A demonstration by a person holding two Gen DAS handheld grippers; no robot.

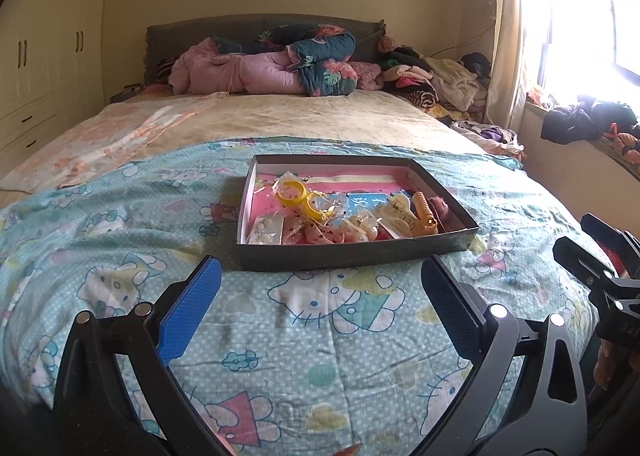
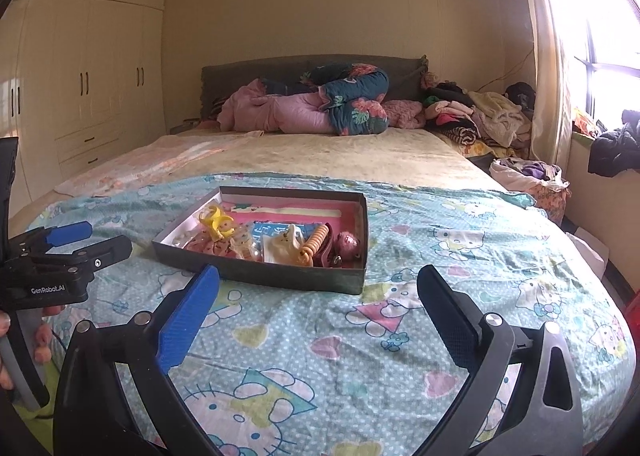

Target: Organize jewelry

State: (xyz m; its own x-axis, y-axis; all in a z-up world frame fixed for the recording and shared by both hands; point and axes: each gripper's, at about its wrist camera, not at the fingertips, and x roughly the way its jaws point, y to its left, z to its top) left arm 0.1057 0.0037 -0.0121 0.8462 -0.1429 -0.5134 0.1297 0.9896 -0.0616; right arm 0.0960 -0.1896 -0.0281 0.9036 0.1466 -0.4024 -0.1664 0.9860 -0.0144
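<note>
A shallow dark cardboard box (image 1: 352, 252) (image 2: 256, 276) lies on the Hello Kitty blanket. It holds jewelry and hair things: a yellow bangle (image 1: 294, 196) (image 2: 216, 222), an orange spiral hair tie (image 1: 425, 212) (image 2: 314, 240), small clear packets (image 1: 266, 230), a cream clip (image 2: 286, 242) and a dark pink piece (image 2: 347, 242). My left gripper (image 1: 320, 276) is open and empty, just short of the box's near wall. My right gripper (image 2: 318, 288) is open and empty, near the box's front right corner. Each gripper shows at the edge of the other's view.
The blue patterned blanket (image 1: 280, 356) covers the near half of the bed. Rolled quilts (image 1: 280, 68) and a clothes pile (image 1: 432, 84) lie by the headboard. Wardrobes (image 2: 80, 96) stand left; a window sill with dark clothes (image 2: 616, 152) is right.
</note>
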